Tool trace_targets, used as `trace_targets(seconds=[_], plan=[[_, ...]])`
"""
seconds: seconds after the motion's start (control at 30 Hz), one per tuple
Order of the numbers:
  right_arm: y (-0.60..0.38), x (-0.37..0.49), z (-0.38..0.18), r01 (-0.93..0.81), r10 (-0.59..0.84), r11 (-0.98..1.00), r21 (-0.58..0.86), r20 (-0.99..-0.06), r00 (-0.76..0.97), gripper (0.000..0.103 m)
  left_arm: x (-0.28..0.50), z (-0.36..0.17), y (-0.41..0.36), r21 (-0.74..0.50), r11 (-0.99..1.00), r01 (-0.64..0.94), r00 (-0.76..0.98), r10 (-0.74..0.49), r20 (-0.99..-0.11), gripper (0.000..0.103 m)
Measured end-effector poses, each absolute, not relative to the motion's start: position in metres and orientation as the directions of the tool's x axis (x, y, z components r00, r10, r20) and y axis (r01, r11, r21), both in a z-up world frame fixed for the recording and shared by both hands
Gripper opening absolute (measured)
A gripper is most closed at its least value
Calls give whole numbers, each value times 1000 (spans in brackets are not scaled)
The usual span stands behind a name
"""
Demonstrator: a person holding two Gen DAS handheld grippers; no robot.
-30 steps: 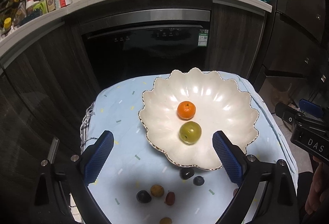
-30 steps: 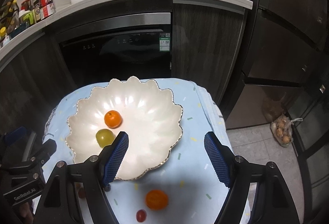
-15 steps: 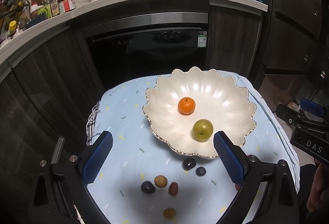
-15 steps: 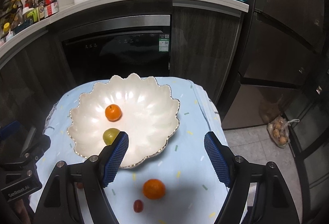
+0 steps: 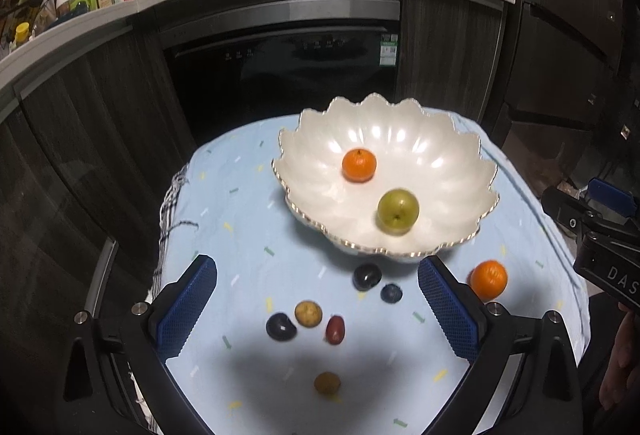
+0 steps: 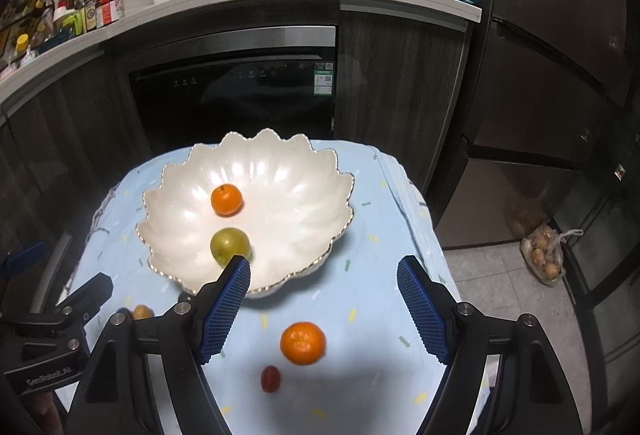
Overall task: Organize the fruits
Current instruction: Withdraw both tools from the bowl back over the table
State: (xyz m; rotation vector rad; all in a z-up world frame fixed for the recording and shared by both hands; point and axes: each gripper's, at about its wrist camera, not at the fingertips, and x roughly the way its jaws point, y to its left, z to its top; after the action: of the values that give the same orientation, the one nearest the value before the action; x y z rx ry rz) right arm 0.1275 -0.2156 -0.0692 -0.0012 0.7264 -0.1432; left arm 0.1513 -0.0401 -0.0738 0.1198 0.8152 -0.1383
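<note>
Right wrist: glossy orange tangerine [image 6: 303,342] on cloth below wide-open, empty right gripper [image 6: 323,307].

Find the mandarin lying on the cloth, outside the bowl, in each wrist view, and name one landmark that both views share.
Left wrist: mandarin far right, beyond the right finger.
Right wrist: mandarin low centre, between the fingers.
Shared landmark: scalloped white bowl.

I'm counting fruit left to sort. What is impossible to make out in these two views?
- Right wrist view: small fruits beside the bowl, mostly hidden behind the right tongs' finger.
- Left wrist view: orange on the cloth, partly covered by the left tongs.
- Both views: the small dark fruits are blurred, type unclear.
- Right wrist view: floor bag contents are too small.
</note>
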Motion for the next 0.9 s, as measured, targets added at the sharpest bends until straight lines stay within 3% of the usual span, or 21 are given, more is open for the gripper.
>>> trace_targets(seconds=[0.17, 0.9], plan=[[-213, 120, -81, 129, -135, 990, -58, -664, 735, 85, 144, -86, -37, 61, 984, 168, 671, -69, -738, 103], [-199, 87, -120, 116, -127, 992, -58, -614, 779, 85, 108, -128, -21, 49, 991, 127, 699, -54, -714, 103]])
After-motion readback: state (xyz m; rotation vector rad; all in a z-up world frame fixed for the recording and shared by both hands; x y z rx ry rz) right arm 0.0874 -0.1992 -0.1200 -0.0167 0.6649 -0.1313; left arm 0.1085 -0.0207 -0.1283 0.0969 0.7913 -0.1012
